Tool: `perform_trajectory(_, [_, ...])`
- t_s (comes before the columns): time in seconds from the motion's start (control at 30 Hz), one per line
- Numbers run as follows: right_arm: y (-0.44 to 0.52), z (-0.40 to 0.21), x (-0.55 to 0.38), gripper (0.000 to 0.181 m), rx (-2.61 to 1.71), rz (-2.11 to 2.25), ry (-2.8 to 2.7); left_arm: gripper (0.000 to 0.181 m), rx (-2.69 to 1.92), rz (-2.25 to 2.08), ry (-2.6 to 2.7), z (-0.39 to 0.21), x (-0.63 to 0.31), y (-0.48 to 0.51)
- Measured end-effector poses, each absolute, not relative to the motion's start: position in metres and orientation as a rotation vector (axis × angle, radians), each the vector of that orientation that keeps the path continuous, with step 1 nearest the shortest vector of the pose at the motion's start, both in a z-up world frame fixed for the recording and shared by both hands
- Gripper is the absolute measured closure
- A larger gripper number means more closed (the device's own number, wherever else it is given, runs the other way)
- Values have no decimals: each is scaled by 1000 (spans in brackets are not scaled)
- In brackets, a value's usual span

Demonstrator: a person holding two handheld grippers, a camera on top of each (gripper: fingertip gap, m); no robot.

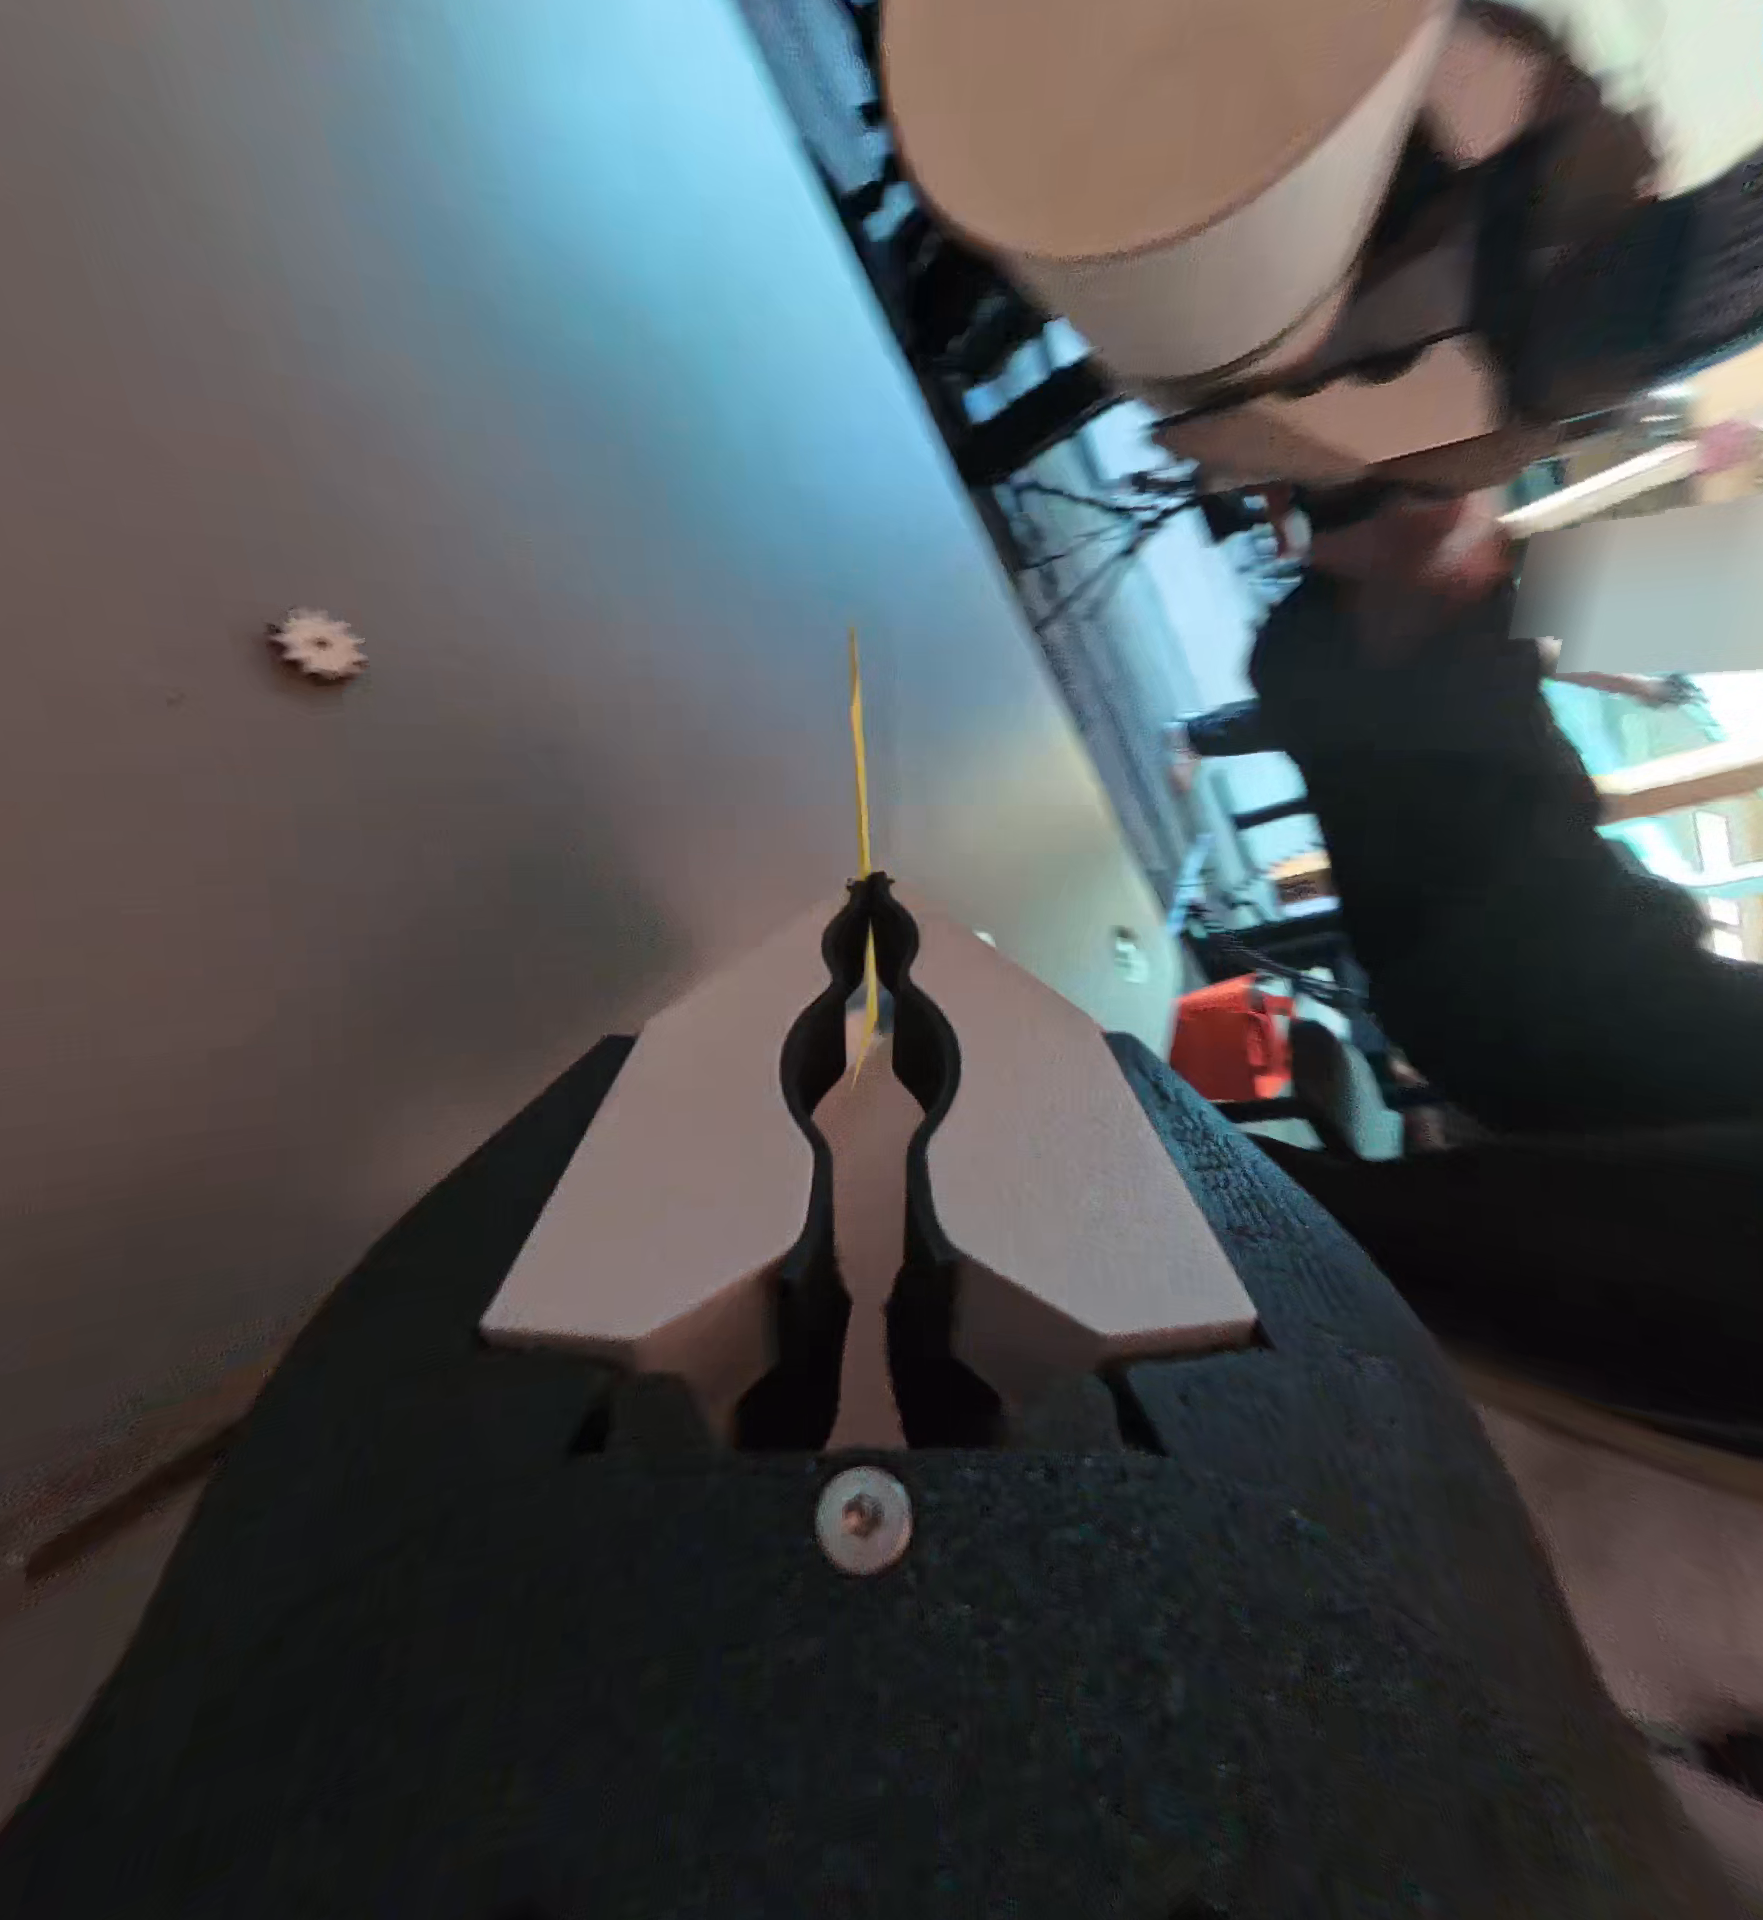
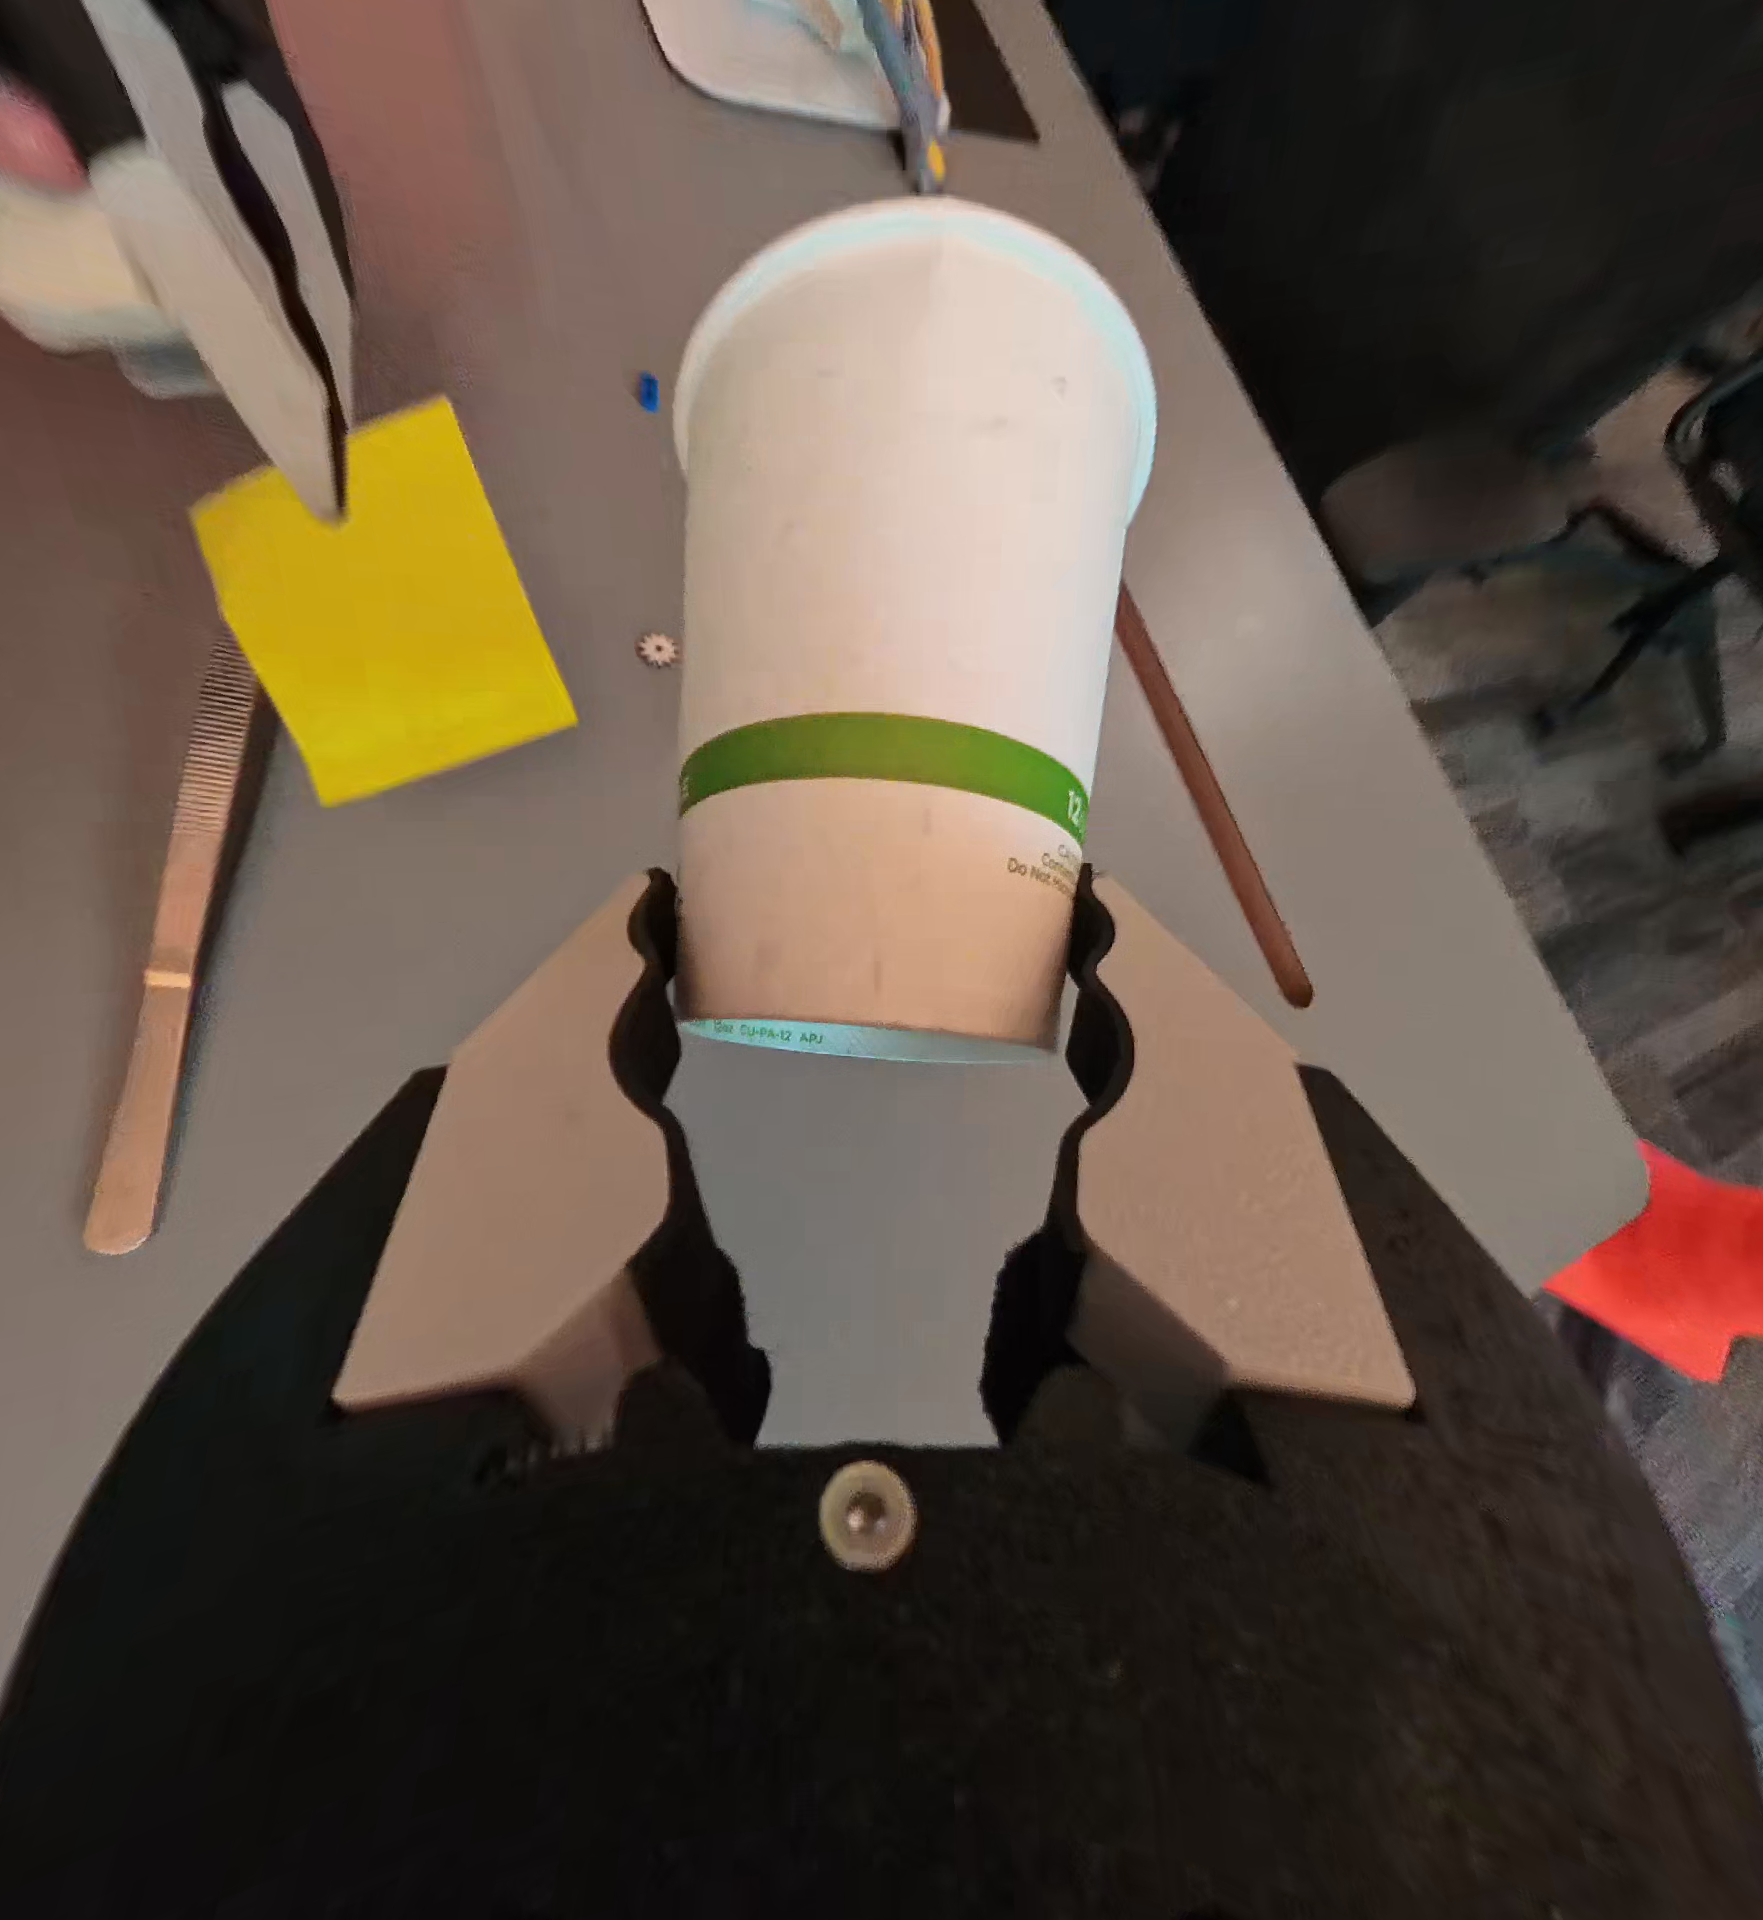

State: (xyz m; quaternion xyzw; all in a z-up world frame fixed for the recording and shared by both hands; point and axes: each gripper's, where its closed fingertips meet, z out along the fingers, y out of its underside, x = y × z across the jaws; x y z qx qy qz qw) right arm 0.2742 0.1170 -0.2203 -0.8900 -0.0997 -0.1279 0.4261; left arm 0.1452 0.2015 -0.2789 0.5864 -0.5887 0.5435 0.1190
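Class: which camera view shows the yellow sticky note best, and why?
The right wrist view: the yellow sticky note shows its full face, pinched by the left tool. The left wrist view shows it only edge-on.

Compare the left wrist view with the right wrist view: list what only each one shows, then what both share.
Only left wrist view: a person in dark clothes beyond the table edge.

Only right wrist view: tweezers, a brown stick, a small blue piece, and the cup's green band.

Both: the yellow note pinched by the left gripper, the paper cup held by the right gripper, the small gear, the grey table.
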Motion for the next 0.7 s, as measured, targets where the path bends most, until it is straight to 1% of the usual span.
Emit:
perform_trajectory(0.1, [136, -231, 284, 107, -2369, -240, -223, 179, 1850, 1404, -1895, -313, 157, 213])
perform_trajectory(0.17, [151, -240, 289, 107, -2495, -221, -286, 146, 1923, 1321, -1978, -322, 160, 222])
perform_trajectory(0.2, [158, -243, 294, 107, -2565, -226, -324, 142, 1935, 1311, -2024, -321, 159, 227])
perform_trajectory(0.3, [179, -246, 304, 107, -2773, -171, -417, 141, 1987, 1334, -2185, -312, 151, 249])
perform_trajectory(0.37, [202, -239, 305, 107, -2795, -128, -479, 141, 2002, 1452, -2209, -297, 149, 261])
perform_trajectory(0.43, [231, -232, 284, 107, -2663, 26, -516, 140, 2007, 1684, -2122, -273, 158, 271])
perform_trajectory(0.47, [243, -229, 275, 107, -2580, 75, -520, 127, 2029, 1810, -2046, -259, 166, 280])
perform_trajectory(0.53, [261, -225, 267, 107, -2398, 25, -538, 89, 2091, 2000, -1844, -231, 183, 302])
perform_trajectory(0.57, [269, -220, 266, 107, -2290, -29, -519, 81, 2101, 2081, -1740, -216, 189, 312])
perform_trajectory(0.63, [280, -201, 258, 107, -2014, -77, -445, 74, 2091, 2220, -1566, -192, 202, 326])
perform_trajectory(0.7, [282, -179, 237, 107, -1752, -28, -381, 72, 1974, 2305, -1455, -174, 213, 318])
